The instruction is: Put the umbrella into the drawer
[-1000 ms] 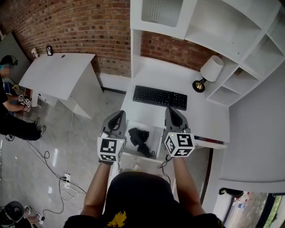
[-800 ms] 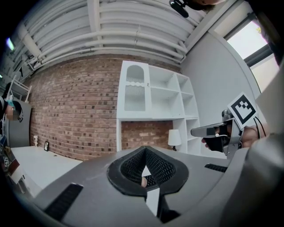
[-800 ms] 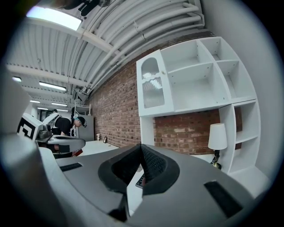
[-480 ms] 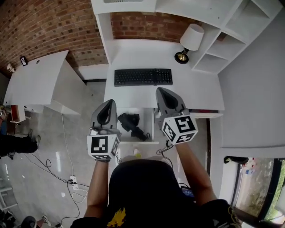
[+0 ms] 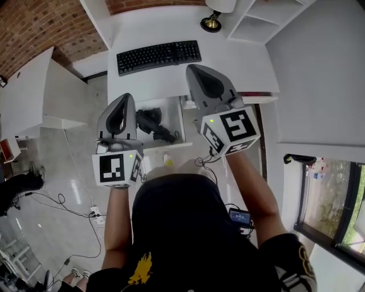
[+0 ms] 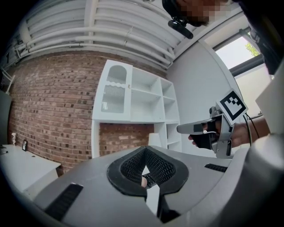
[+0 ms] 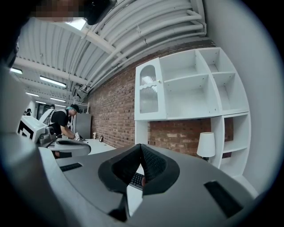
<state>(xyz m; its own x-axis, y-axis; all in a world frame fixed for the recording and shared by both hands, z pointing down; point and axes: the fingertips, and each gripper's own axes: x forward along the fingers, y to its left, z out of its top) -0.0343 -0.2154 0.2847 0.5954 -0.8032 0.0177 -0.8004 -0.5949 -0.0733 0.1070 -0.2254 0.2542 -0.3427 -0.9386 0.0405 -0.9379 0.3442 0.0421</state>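
Note:
A black folded umbrella (image 5: 151, 122) lies inside the open white drawer (image 5: 178, 121) under the desk. My left gripper (image 5: 124, 98) hovers at the drawer's left side, level, its jaws shut with nothing between them. Level over the desk's front edge, just right of the drawer, my right gripper (image 5: 194, 68) is also shut and empty. Each gripper view looks along closed jaws toward the shelves: left gripper (image 6: 145, 150), right gripper (image 7: 141, 147). Neither gripper touches the umbrella.
A black keyboard (image 5: 158, 56) and a lamp (image 5: 212, 20) sit on the white desk (image 5: 239, 57). White shelves (image 5: 258, 17) stand at the back right. A second white table (image 5: 23, 94) is at left, with cables (image 5: 80, 197) on the floor. A person (image 7: 62, 120) works far left.
Both grippers have drawn back from the desk, the left one further. The head view has swung, so desk and drawer sit higher in frame. The umbrella stays in the drawer.

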